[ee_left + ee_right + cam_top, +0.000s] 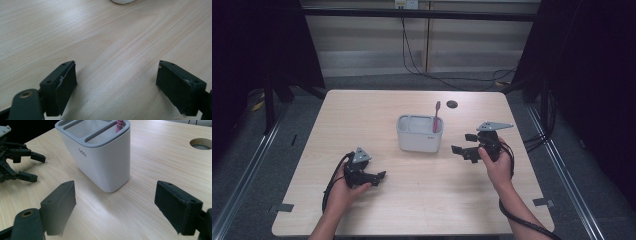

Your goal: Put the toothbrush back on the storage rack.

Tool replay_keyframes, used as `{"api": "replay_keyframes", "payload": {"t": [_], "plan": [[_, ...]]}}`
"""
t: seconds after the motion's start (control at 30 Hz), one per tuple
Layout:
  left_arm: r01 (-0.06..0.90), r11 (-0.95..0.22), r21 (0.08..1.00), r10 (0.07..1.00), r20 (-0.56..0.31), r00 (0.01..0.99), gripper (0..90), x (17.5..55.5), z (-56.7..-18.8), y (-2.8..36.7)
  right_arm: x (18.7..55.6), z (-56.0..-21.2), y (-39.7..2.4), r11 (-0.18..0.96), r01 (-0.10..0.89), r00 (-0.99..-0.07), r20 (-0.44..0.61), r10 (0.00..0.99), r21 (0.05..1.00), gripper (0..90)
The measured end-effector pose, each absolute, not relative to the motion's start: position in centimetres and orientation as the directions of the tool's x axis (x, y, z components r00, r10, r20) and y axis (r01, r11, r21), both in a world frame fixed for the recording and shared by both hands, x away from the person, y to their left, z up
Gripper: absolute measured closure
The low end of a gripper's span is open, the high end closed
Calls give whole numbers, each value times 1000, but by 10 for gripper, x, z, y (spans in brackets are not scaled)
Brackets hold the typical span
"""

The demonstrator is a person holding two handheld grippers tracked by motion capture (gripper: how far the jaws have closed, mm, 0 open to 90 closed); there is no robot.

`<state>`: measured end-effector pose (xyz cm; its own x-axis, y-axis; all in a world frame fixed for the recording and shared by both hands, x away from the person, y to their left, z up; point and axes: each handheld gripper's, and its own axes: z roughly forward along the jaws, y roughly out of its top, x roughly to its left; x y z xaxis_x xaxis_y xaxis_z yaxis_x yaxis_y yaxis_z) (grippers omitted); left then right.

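A white holder (419, 132) with a grey rim stands at the table's middle. A pink toothbrush (436, 117) stands upright in its right-hand compartment. My right gripper (464, 142) hovers just right of the holder, pointing at it, jaws open and nothing between them. In the right gripper view the holder (105, 157) is straight ahead of my right gripper (115, 205), with the toothbrush handle (119, 125) at the top. My left gripper (379, 176) rests low at the front left, open and holding nothing. The left gripper view shows my left gripper (116, 75) over bare wood, with the holder's base (123, 1) ahead.
A round cable hole (452, 104) lies in the tabletop (362, 115) behind the holder, also seen as the hole (201, 143) in the right gripper view. Black cables (447, 77) run on the floor past the far edge. The other gripper (37, 168) sits left of the holder.
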<state>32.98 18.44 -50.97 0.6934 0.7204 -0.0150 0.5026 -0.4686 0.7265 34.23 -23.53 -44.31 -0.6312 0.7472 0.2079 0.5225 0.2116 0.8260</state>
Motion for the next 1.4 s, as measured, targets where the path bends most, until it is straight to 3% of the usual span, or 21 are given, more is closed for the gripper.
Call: {"api": "replay_keyframes", "payload": {"t": [1.4], "plan": [[503,-468,727,722,-13,691,163,329,-510,184,314,-475,-261,316,562,-647,168,744,764,166]]}}
